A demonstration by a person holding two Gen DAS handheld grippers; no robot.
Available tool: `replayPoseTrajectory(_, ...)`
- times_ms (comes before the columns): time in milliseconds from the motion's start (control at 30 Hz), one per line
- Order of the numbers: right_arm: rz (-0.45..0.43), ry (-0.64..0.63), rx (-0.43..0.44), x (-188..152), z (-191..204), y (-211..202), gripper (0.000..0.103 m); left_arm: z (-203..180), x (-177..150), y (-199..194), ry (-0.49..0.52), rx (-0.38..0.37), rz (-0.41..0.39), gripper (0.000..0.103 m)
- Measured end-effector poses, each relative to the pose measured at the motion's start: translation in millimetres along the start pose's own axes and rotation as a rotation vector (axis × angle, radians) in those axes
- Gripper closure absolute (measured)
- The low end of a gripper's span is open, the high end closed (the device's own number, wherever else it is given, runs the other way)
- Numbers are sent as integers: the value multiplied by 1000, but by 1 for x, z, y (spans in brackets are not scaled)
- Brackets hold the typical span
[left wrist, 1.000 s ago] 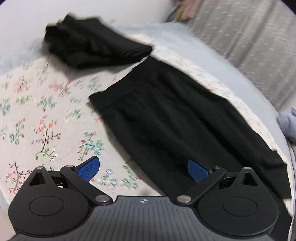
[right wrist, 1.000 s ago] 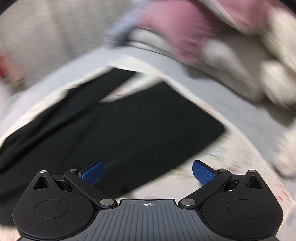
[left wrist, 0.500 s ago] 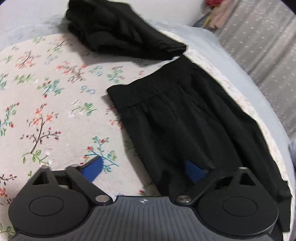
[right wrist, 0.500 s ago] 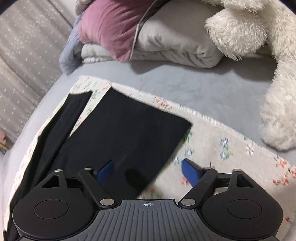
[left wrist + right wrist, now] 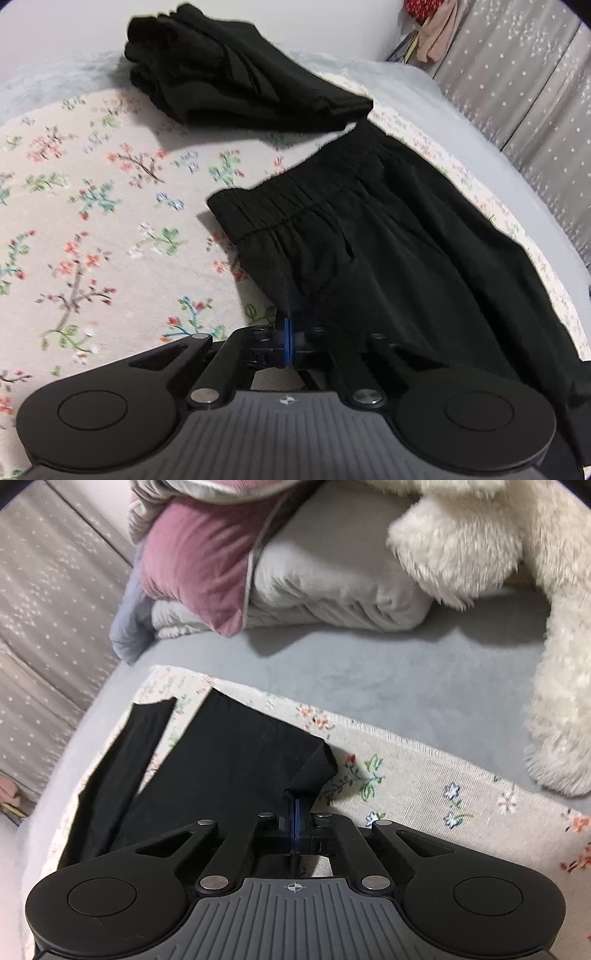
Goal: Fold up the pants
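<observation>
Black pants (image 5: pixel 388 251) lie flat on a floral cloth (image 5: pixel 92 221), elastic waistband toward the far left. My left gripper (image 5: pixel 288 332) is shut on the near side edge of the pants, a little below the waistband, pinching the fabric up into a ridge. In the right wrist view the two legs (image 5: pixel 229 760) spread apart, the narrower one (image 5: pixel 122 760) at the left. My right gripper (image 5: pixel 295 808) is shut on the near corner of the wider leg's hem, which is lifted into a small peak.
A second pile of folded black garments (image 5: pixel 229 85) sits beyond the waistband. Folded grey and pink bedding (image 5: pixel 277 576) and a white plush toy (image 5: pixel 517 572) lie past the leg ends. Grey bedsheet (image 5: pixel 406 686) surrounds the cloth; a starry curtain (image 5: pixel 535 110) hangs alongside the bed.
Both grippers went from wide open to shut, moving down and forward onto the pants: the left onto the side edge, the right onto the hem corner. Fabric is now puckered at both pinches.
</observation>
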State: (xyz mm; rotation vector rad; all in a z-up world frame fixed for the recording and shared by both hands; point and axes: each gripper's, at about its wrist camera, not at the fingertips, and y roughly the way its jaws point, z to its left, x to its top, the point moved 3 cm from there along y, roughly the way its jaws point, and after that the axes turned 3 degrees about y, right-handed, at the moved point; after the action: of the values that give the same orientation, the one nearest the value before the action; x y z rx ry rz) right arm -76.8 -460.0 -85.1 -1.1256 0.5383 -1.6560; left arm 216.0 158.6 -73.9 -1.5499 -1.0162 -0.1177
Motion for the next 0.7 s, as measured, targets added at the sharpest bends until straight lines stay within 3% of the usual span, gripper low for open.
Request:
replayPoseTrajectory(133,-26,-33,22,0,-1,-13,103,17,-1,-17,-17,-30,-19,93)
replayPoseTrajectory(367,-67,-108,37,-11,1,-43,103,34,-2,-55,26,-4,-75,93)
replayPoseTrajectory(567,-23,-143,-18,-14,-1,-37,103,43,-7,-43,22,46,5,89)
replayPoseTrajectory(633,-18,-173,-40,-16,2,-36,99,48,-4,-45,3,81,14,63)
replayPoseTrajectory(700,-29,-179,-66,-16,2,-37,95,53,1,-51,-21,114,2,46)
